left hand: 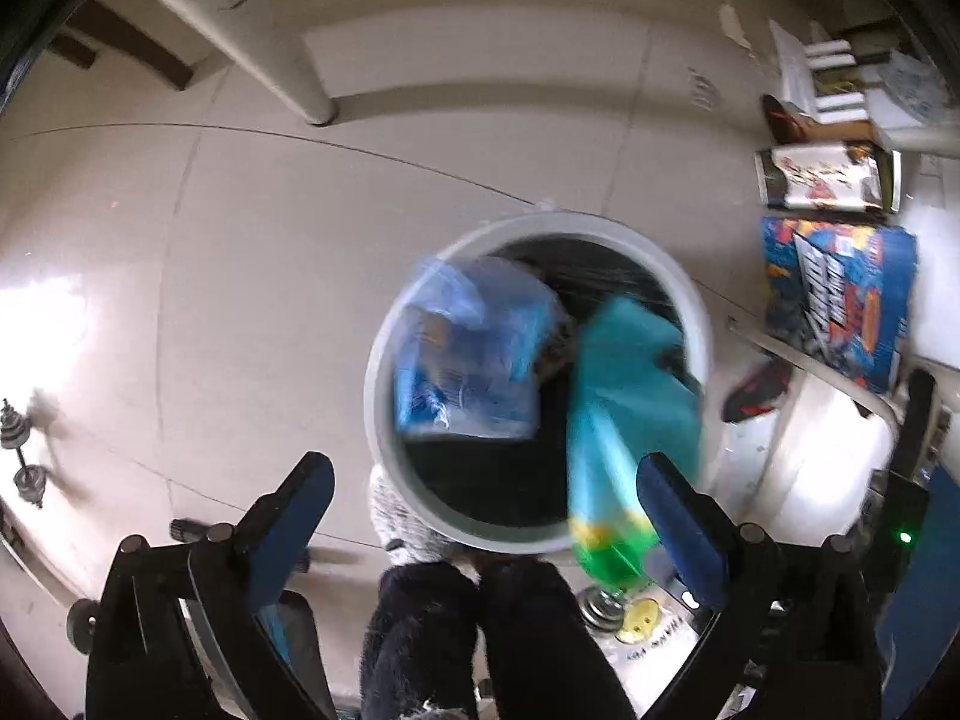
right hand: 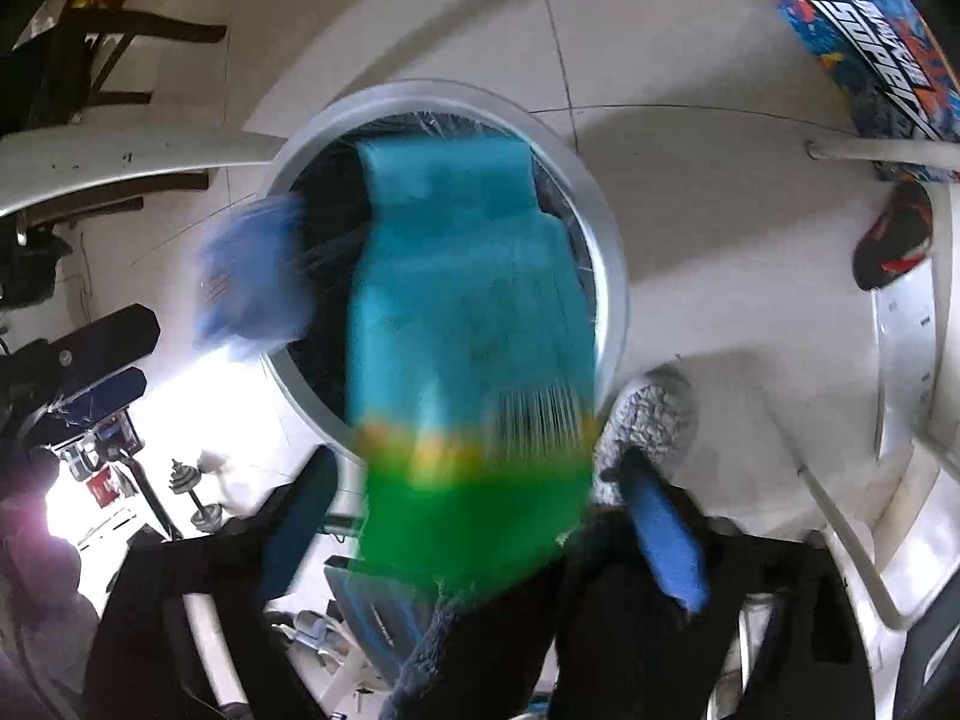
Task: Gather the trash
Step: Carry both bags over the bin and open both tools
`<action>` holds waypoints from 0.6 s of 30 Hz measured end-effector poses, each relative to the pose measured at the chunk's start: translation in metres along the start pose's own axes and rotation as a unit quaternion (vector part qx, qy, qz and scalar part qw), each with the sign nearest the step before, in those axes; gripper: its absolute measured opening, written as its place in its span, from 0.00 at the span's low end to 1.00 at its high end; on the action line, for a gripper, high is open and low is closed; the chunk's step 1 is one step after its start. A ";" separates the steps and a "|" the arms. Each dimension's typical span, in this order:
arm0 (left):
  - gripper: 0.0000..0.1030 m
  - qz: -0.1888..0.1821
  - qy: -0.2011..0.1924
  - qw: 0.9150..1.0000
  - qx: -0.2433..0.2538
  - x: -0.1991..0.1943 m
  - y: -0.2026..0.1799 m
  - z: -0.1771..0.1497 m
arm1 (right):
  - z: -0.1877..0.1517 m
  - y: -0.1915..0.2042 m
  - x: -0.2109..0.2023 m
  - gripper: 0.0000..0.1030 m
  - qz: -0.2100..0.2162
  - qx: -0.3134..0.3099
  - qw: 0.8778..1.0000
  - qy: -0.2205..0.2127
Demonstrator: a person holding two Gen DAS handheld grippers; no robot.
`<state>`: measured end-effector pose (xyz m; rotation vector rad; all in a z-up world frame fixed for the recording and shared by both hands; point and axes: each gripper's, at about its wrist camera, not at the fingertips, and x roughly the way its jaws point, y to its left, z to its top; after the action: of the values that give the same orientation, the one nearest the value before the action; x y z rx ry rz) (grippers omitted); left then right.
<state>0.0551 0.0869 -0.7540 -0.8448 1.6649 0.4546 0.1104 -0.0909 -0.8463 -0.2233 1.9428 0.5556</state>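
A round grey trash bin [left hand: 390,324] with a dark liner stands on the floor below both grippers; it also shows in the right wrist view [right hand: 606,276]. A blurred blue wrapper [left hand: 474,348] is in mid-air over the bin's left side, seen too in the right wrist view [right hand: 252,276]. A blurred teal, yellow and green packet [right hand: 468,360] is in mid-air between the right fingers and the bin, also in the left wrist view [left hand: 630,396]. My left gripper [left hand: 486,480] is open and empty. My right gripper [right hand: 480,498] is open, not gripping the packet.
A white plastic table leg [left hand: 282,54] stands beyond the bin. Colourful boxes [left hand: 840,294] and a red-black shoe [left hand: 759,390] lie at the right. Small dumbbells [left hand: 21,456] lie at the left. Grey fluffy slippers [right hand: 654,414] and dark trouser legs [left hand: 480,636] are beside the bin.
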 end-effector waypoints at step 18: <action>1.00 0.088 -0.057 0.993 0.060 -0.056 0.006 -0.044 | -0.024 0.016 -0.063 1.00 -0.137 -0.046 0.987 -0.063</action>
<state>0.0256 0.0774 -0.6899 -0.5761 1.6503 0.5097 0.1110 -0.0942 -0.7771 -0.4951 1.7298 0.4647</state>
